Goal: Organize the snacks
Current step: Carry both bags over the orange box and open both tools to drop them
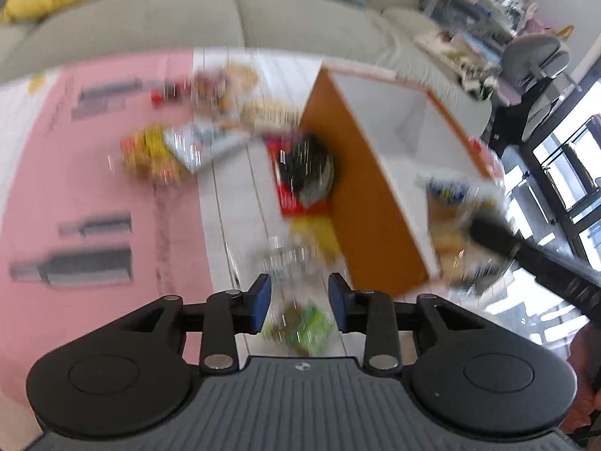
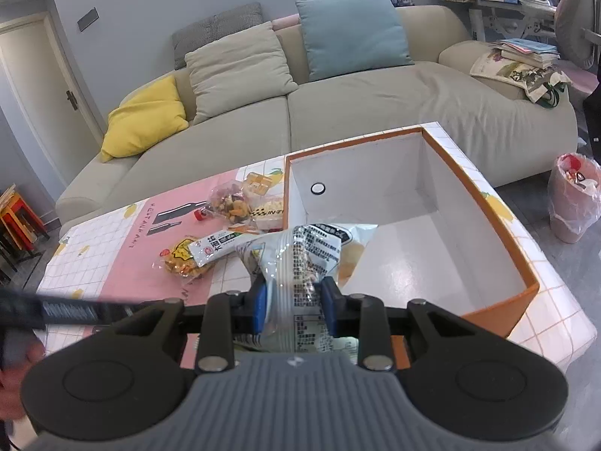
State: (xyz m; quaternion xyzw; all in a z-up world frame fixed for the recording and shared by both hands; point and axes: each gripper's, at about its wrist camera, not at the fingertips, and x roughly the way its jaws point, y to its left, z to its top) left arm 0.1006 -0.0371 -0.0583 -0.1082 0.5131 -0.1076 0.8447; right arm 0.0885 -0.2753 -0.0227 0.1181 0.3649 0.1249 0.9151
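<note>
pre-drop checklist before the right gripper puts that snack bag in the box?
1. Grip on bag: ok. The right gripper is shut on the snack bag.
2. Box free inside: ok. The orange box shows only its white floor and walls.
3. Bag over opening: not ok. Most of it hangs at the near left corner, not over the floor.
4. Left gripper out of the way: ok. It is open, holds nothing, and sits outside the box.
5. Snacks left on table: not ok. Several packets remain, including a yellow packet.
6. Left view sharpness: not ok, heavily blurred.
</note>
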